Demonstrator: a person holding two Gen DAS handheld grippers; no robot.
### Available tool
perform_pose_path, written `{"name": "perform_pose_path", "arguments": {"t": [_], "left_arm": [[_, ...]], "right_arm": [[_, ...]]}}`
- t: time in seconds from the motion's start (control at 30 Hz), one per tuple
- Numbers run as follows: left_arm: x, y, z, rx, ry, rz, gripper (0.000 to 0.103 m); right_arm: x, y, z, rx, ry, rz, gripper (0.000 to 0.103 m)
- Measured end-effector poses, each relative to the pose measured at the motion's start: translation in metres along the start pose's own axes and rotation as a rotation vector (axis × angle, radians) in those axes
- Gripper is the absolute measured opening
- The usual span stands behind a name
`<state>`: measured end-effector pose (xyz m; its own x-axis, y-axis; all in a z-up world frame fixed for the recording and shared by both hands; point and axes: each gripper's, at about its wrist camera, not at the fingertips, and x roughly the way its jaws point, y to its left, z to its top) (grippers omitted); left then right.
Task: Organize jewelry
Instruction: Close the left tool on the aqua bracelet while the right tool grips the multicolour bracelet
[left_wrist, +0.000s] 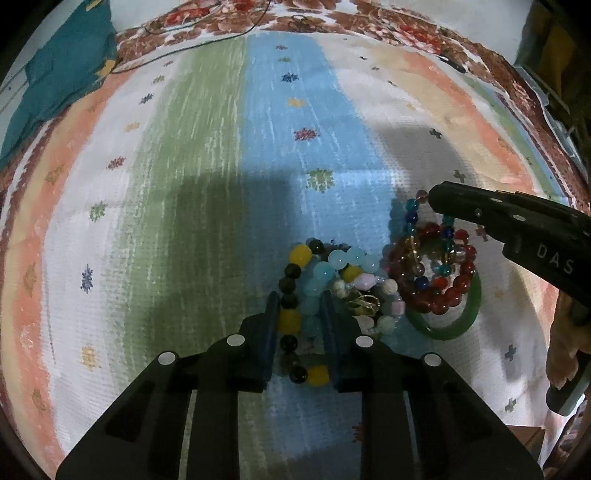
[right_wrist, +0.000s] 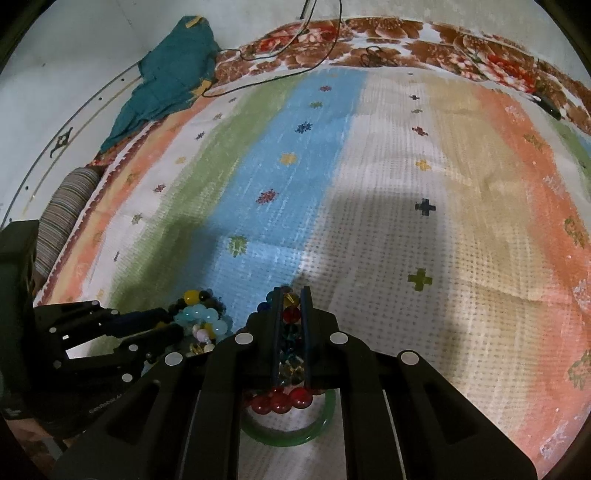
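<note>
Both claws are gripping — I'm pinching the yellow-and-black bracelet (left_wrist: 295, 314) in the left claw (left_wrist: 300, 295), the multicolour bead strand (right_wrist: 290, 332) in the right claw (right_wrist: 291, 291).

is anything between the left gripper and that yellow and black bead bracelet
Nothing visible. The left gripper already straddles the yellow and black bead bracelet, a finger on each side. The other bracelets lie heaped against its right side.

Only "DAS" can be read — white letters on the black body of the right gripper (left_wrist: 430, 201), left wrist view — the rest is cut off.
</note>
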<state>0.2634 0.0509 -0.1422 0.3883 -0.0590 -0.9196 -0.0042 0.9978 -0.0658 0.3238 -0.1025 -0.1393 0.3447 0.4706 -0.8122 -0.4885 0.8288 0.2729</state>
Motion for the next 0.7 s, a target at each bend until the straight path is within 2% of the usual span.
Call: {"name": "perform_pose_path", "arguments": {"t": [0.1,0.23,0.7], "left_arm": [[0.0001,-0.0022,0.0011,0.015,0.0,0.02,0.021],[-0.0011,-0.0015,0.0007,0.014,0.001,0.016,0.033],[0.0003,-0.0093,-0.0016,0.047,-0.01,0.043,0.033]], "right_arm": [[-0.0018,0.0023,-0.0009,-0.008,0.0,-0.003,0.01],[-0.0028,0.0013,-0.0006,-0.006,-0.001,-0.002,0.01],[-0.0032,0.0011,-0.0014,-0.003,-0.001,-0.001,0.01]]}}
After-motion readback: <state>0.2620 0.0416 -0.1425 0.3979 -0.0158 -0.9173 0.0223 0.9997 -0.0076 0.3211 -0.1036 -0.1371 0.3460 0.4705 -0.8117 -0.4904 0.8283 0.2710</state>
